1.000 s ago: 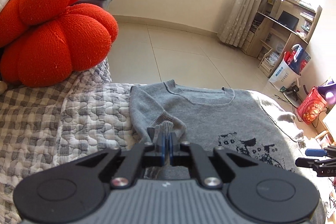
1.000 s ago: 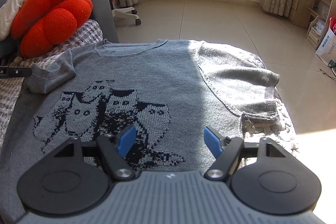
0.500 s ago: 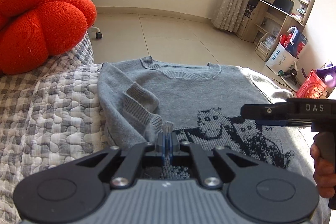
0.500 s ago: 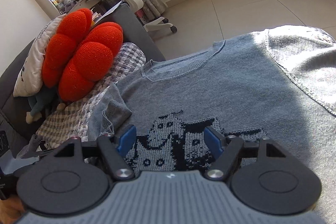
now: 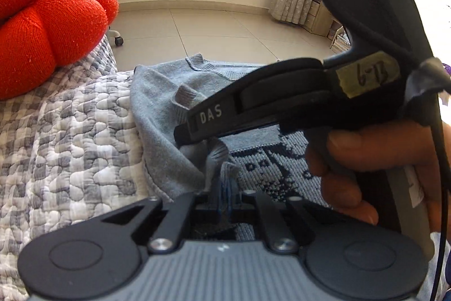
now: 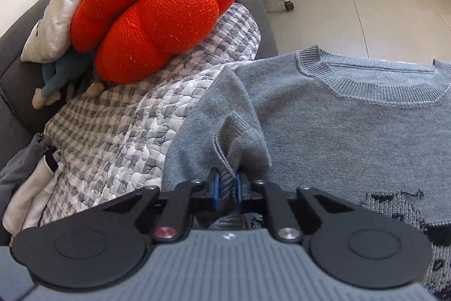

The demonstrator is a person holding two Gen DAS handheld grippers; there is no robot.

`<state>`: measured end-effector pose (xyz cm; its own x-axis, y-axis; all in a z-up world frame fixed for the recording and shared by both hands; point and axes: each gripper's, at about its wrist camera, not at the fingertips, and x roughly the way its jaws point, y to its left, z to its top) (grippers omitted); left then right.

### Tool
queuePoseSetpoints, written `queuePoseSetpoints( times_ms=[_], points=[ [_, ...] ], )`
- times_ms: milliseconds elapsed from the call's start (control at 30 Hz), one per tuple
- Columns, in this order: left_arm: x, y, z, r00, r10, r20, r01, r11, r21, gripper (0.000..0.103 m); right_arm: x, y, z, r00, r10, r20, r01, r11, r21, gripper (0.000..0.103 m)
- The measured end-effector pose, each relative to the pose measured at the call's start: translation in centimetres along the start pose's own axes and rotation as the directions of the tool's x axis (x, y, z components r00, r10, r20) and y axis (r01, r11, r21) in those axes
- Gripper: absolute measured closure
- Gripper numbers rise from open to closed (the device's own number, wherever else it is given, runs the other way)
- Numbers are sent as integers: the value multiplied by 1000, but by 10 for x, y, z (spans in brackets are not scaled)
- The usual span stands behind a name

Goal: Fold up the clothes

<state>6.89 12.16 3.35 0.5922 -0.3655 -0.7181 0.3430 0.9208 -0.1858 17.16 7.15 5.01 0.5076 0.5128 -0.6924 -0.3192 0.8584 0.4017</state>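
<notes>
A grey knit sweater point(image 6: 352, 137) with a dark cat pattern lies face up on the quilted cover, its left sleeve point(image 6: 242, 131) folded in over the chest. My left gripper point(image 5: 224, 185) is shut on the sleeve's ribbed cuff point(image 5: 217, 157), held low over the pattern. My right gripper point(image 6: 227, 188) has its jaws closing on a fold of the same sleeve, with knit filling the gap between the blue pads point(image 6: 215, 188). In the left wrist view, the right gripper point(image 5: 183, 136) crosses in from the right, held by a hand point(image 5: 366, 160), just above the cuff.
An orange knitted cushion point(image 6: 157, 7) and a white pillow point(image 6: 56, 19) sit at the sofa's left end on the grey-checked quilt point(image 6: 126, 126). A small stuffed toy point(image 6: 56, 81) lies under the cushion. Loose clothes point(image 6: 25, 188) are piled at lower left. Tiled floor point(image 5: 225, 27) lies beyond the sweater's collar.
The right gripper swept left across the sweater to the folded left sleeve and its wide jaws came together on the knit. The left gripper stayed shut on the cuff and sank a little.
</notes>
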Motion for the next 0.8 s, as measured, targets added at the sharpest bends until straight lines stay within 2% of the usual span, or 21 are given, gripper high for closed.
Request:
queuePoseSetpoints(
  times_ms=[167,267,433,567,667,733,800],
  points=[
    [-15,5,16,993,-86,80,93,991,-95,99,-33,-10,25,991,2,137,7,998,-67,92],
    [-12,-2,25,988,-110,110,127,979,-161,100,-38,-15,47,982,-7,187,25,995,-96,92],
    [-7,-16,27,988,-123,92,137,977,-163,99,-20,-30,75,981,-72,181,93,990,-109,94],
    [-12,3,24,989,-111,97,128,973,-192,99,8,-50,75,978,-161,129,175,979,-107,94],
    [-12,12,21,990,-110,85,126,972,-201,99,17,-64,67,979,-166,116,174,983,-65,93],
    [-12,13,19,991,-114,75,127,971,-201,99,11,-73,61,980,-148,131,148,989,6,89],
    [-12,13,20,989,-127,71,138,971,-194,98,-7,-77,55,977,-141,157,132,989,68,76]
  ],
)
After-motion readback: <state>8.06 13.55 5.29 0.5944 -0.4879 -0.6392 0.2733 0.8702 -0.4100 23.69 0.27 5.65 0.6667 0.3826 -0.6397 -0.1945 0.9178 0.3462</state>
